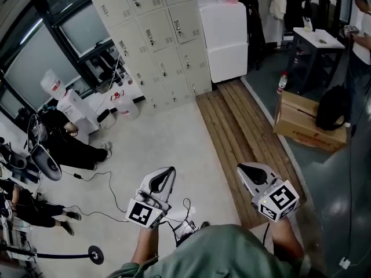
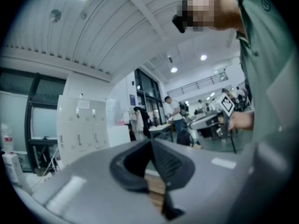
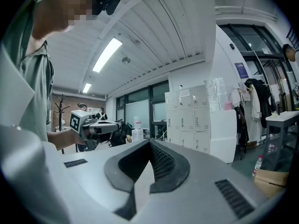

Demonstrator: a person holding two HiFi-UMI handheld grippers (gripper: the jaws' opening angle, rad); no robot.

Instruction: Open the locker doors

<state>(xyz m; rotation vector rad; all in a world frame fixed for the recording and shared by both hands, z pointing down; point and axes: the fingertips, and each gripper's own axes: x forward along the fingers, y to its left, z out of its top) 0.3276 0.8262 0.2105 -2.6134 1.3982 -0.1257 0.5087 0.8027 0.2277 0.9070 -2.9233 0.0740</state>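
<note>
The beige lockers (image 1: 153, 39) stand against the far wall, every door closed, each with a small latch. They also show far off in the left gripper view, lockers (image 2: 79, 129), and in the right gripper view, lockers (image 3: 191, 120). My left gripper (image 1: 168, 171) and right gripper (image 1: 243, 168) are held low near my body, well short of the lockers, over the floor. Both point toward them. The jaws of the left gripper (image 2: 150, 141) meet at the tip with nothing between them. The right gripper (image 3: 149, 142) is shut and empty too.
A white cabinet (image 1: 223, 39) adjoins the lockers on the right. A strip of wooden planks (image 1: 243, 126) runs toward it. A cardboard box (image 1: 307, 123) with a black backpack (image 1: 333, 106) lies right. A person (image 1: 69, 141) sits at left, near a water jug (image 1: 124, 106). Cables (image 1: 110, 184) trail on the floor.
</note>
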